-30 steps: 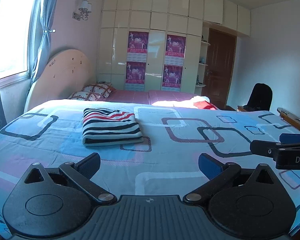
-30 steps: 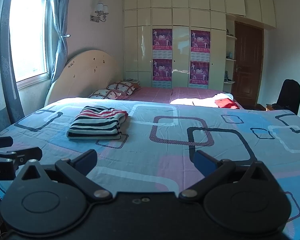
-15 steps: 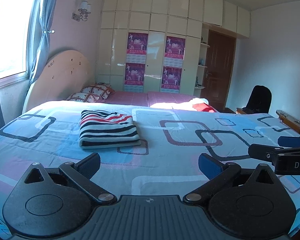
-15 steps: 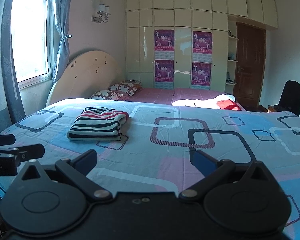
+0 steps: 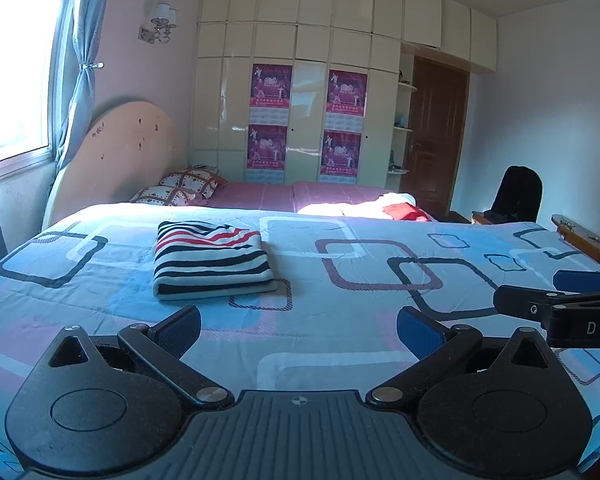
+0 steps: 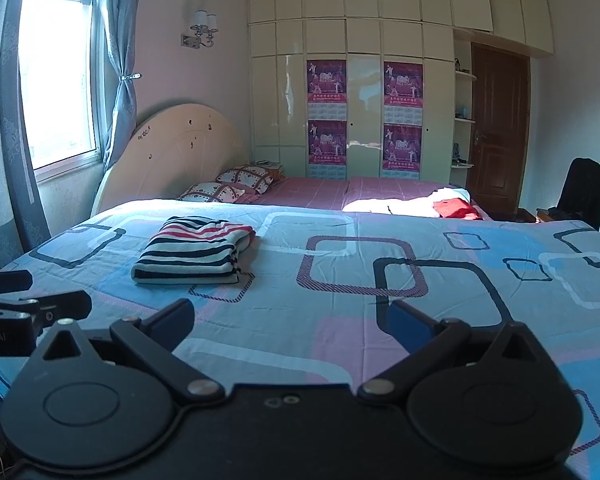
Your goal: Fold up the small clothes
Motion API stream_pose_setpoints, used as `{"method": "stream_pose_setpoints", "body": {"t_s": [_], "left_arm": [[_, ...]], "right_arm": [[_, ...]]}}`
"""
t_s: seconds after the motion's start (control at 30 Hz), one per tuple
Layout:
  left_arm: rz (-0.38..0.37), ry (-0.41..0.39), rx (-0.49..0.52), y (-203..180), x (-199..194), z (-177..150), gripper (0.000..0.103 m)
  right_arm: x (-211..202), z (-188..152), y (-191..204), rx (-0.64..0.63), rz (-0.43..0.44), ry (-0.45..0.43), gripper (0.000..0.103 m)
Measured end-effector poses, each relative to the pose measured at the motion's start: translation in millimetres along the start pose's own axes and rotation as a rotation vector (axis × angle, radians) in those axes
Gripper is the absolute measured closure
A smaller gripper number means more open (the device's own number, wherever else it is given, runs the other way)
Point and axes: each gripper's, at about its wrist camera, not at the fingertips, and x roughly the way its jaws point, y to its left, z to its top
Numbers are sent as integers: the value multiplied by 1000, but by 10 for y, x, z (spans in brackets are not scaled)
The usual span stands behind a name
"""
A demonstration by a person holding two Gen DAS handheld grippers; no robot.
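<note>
A folded striped garment [image 5: 210, 264], white with black and red stripes, lies on the blue patterned bedspread [image 5: 340, 320]; it also shows in the right wrist view [image 6: 192, 256]. My left gripper [image 5: 298, 326] is open and empty, held above the near part of the bed, short of the garment. My right gripper [image 6: 292, 322] is open and empty, to the right of the garment and nearer than it. The right gripper shows side-on at the right edge of the left wrist view [image 5: 560, 300]. The left gripper shows at the left edge of the right wrist view [image 6: 28, 308].
A red and white cloth [image 6: 452, 206] lies at the far side of the bed in sunlight. Pillows [image 6: 236, 182] and a headboard [image 6: 172, 152] are at the far left. A black chair [image 6: 580, 188], a door and a wardrobe stand behind.
Both grippers have risen and drawn back slightly, so the striped garment sits a little farther and lower in view. Both stay open and empty.
</note>
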Motion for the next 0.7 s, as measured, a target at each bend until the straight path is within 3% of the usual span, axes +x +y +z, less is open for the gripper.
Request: {"method": "stream_pose_setpoints", "body": {"t_s": [0.7], "left_arm": [[-1,7,6,-5,42,23,0]], "right_arm": [[26,4,-35,5,2,0,1]]}}
